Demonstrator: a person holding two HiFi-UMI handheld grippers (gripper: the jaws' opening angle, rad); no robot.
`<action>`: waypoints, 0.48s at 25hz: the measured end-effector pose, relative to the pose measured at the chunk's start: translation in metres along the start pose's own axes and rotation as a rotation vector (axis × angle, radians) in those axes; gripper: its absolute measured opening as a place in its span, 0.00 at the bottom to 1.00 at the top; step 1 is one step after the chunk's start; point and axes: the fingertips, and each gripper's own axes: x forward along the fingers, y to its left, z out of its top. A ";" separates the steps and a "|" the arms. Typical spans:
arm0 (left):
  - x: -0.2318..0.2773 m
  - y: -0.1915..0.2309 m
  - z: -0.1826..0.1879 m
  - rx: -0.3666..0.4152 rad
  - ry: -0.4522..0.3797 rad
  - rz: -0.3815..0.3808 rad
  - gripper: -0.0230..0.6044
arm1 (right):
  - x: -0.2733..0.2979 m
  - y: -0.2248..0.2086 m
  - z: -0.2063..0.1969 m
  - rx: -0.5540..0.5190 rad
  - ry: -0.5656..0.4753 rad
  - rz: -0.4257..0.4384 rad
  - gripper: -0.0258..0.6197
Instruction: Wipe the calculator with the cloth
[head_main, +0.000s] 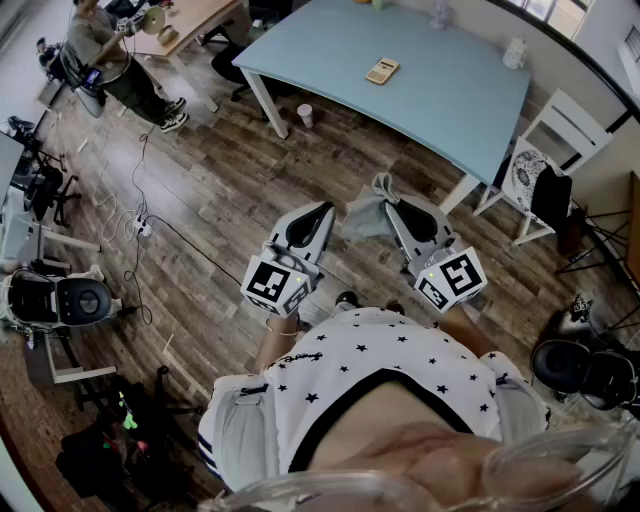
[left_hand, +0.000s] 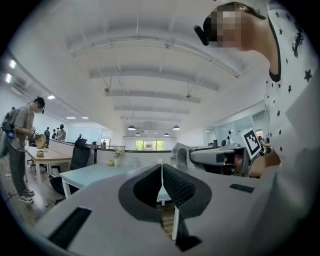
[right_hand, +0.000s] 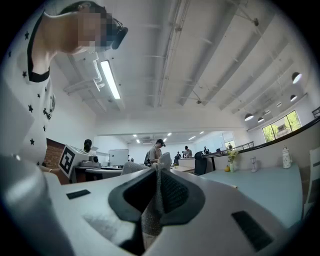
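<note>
Room: open-plan office with a wood-plank floor (head_main: 230, 190), white beamed ceiling (left_hand: 150, 75) and hanging lamps.
Table: pale blue top (head_main: 440, 90) on white legs, set at an angle across the far side of the floor.
Calculator: beige calculator (head_main: 382, 70) lies flat near the middle of the table, well apart from both grippers.
Cloth: grey cloth (head_main: 365, 215) hangs in the air short of the table's near edge, over the floor.
Right gripper: right gripper (head_main: 390, 205) has its jaws pinching the cloth, the weave bunched between the pads.
Left gripper: left gripper (head_main: 325, 207), just beside the cloth, has its jaws pressed together with nothing between them.
Around the table: white chair (head_main: 540, 150) at its right end; paper cup (head_main: 305, 115) on the floor by a leg; a seated person (head_main: 100, 50) at a wooden desk beyond its left end.
</note>
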 end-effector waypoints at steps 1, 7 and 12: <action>-0.001 -0.001 0.000 0.000 0.000 0.001 0.09 | -0.001 0.001 0.000 -0.001 0.000 0.002 0.08; 0.000 -0.006 0.000 0.004 0.006 0.014 0.09 | -0.006 -0.003 0.001 0.002 -0.008 0.002 0.08; 0.004 -0.011 -0.004 0.003 0.017 0.029 0.09 | -0.013 -0.013 0.003 0.038 -0.036 -0.001 0.08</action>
